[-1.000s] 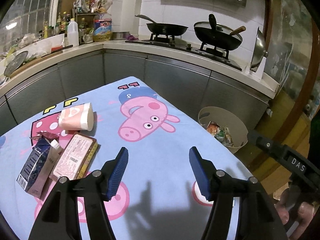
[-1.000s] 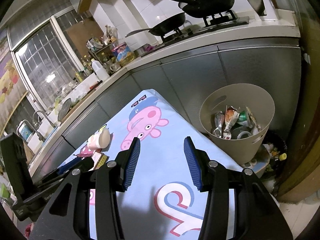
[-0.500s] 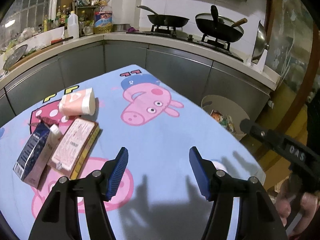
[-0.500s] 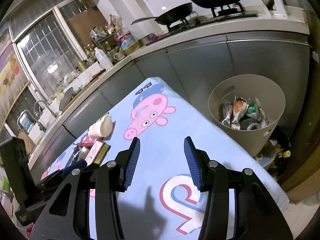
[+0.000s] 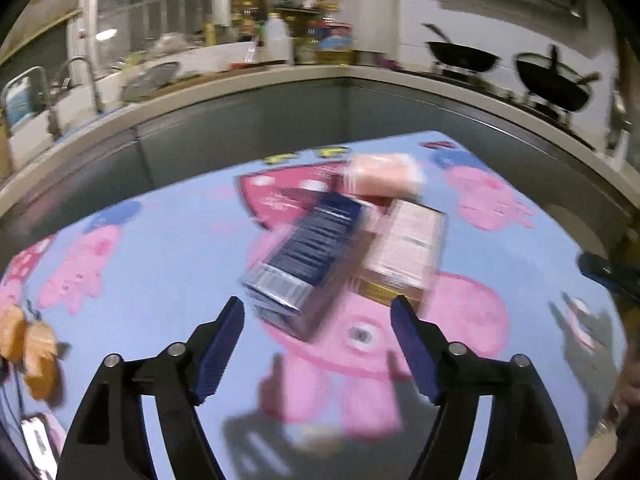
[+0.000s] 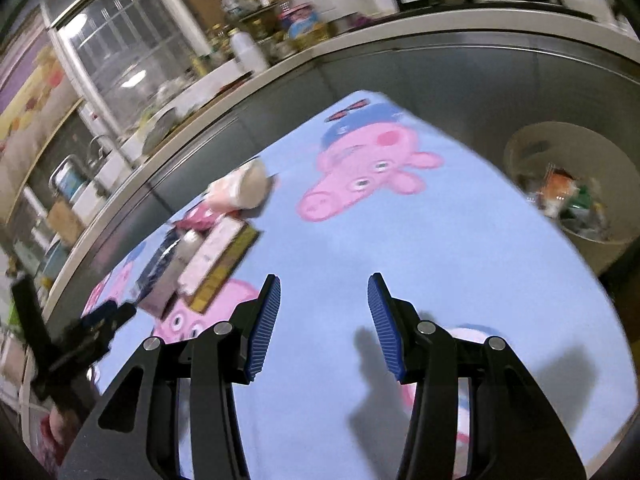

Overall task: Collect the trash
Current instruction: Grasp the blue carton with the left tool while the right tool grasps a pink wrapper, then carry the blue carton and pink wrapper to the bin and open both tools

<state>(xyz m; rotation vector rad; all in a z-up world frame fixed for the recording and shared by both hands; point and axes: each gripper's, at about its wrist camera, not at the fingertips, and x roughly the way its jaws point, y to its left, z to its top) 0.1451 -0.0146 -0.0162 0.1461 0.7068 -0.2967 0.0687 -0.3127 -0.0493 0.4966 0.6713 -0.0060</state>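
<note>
Cartoon-print table (image 6: 460,240): cup (image 6: 244,188), blue carton (image 5: 308,256), pink box (image 5: 404,248).

This was a home kitchen: beyond the jaws a pale countertop (image 5: 320,74) curved over grey cabinets (image 6: 460,76), with a faucet (image 5: 86,76) far left and black woks (image 5: 460,56) on burners far right. Crowded bottles (image 6: 248,54) lined the counter ahead, and a cartoon-pig tablecloth (image 6: 440,240) lay beneath the jaws.

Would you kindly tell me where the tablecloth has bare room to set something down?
Bare tablecloth runs from the right gripper toward the bin. It is crowded on the left: dark blue carton, flat box and cup bunch together.
</note>
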